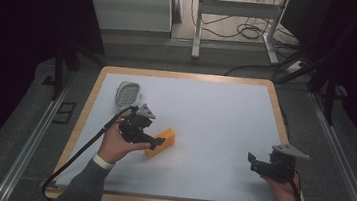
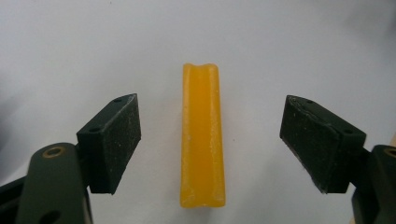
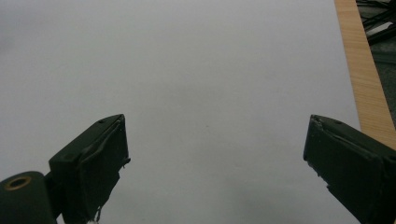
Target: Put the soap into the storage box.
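Left of centre in the high view, the orange block (image 1: 161,142) lies on the white surface (image 1: 215,114). The left tongs (image 2: 210,140) straddle it, spread wide, untouched. The right tongs (image 3: 215,163) gape, empty, lower right. Grasping seems not yet done.

I am holding my left gripper (image 1: 158,141) out over the left middle of the table, its jaws spread wide and pointing right, my left hand (image 1: 114,144) wrapped around its body. My right gripper (image 1: 251,160) is sitting at the near right, jaws gaping and pointing left, with my right hand (image 1: 285,192) gripping from below.
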`<action>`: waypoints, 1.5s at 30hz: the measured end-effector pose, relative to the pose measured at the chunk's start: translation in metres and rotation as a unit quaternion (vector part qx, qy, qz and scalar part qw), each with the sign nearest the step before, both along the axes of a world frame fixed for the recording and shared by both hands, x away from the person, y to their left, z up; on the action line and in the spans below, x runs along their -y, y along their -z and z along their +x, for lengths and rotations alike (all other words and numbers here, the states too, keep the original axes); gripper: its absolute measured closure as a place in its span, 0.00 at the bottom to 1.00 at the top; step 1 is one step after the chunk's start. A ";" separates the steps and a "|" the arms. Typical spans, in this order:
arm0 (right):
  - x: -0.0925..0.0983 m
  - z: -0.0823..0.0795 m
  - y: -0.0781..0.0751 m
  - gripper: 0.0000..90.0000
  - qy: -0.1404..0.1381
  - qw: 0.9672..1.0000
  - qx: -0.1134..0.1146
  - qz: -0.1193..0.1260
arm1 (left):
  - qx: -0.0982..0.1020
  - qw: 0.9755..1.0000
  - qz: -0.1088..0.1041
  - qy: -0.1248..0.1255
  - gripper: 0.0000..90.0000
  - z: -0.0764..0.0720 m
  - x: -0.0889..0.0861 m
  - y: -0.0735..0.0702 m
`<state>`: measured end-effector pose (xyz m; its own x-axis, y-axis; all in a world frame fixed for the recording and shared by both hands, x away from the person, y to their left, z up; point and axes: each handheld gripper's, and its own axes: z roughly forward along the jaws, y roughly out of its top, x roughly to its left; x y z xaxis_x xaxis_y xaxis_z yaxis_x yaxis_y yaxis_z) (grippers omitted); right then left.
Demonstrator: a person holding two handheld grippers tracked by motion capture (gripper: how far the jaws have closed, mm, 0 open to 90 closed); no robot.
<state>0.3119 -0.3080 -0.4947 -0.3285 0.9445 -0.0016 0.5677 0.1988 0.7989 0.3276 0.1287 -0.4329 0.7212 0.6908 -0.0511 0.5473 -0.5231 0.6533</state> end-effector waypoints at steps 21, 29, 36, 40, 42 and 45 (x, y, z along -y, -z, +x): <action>-0.004 0.002 0.005 0.07 -0.007 1.000 -0.009 -0.009 | -0.046 0.998 0.044 0.000 0.27 0.023 0.025 0.040; -0.004 0.002 0.005 0.07 -0.007 1.000 -0.008 -0.009 | -0.055 0.997 0.053 -0.008 0.34 0.031 0.028 0.050; -0.002 0.002 0.004 0.07 -0.003 1.000 -0.007 -0.006 | -0.058 0.996 0.063 -0.009 0.40 0.033 0.034 0.054; -0.001 0.001 0.004 0.07 -0.002 1.000 -0.007 -0.007 | -0.065 0.995 0.072 -0.009 0.44 0.035 0.036 0.058; -0.001 0.002 0.004 0.07 -0.002 1.000 -0.008 -0.007 | -0.067 0.995 0.072 -0.009 0.47 0.035 0.036 0.059; -0.001 0.002 0.004 0.07 -0.001 1.000 -0.009 -0.007 | -0.072 0.995 0.072 -0.008 0.54 0.035 0.037 0.061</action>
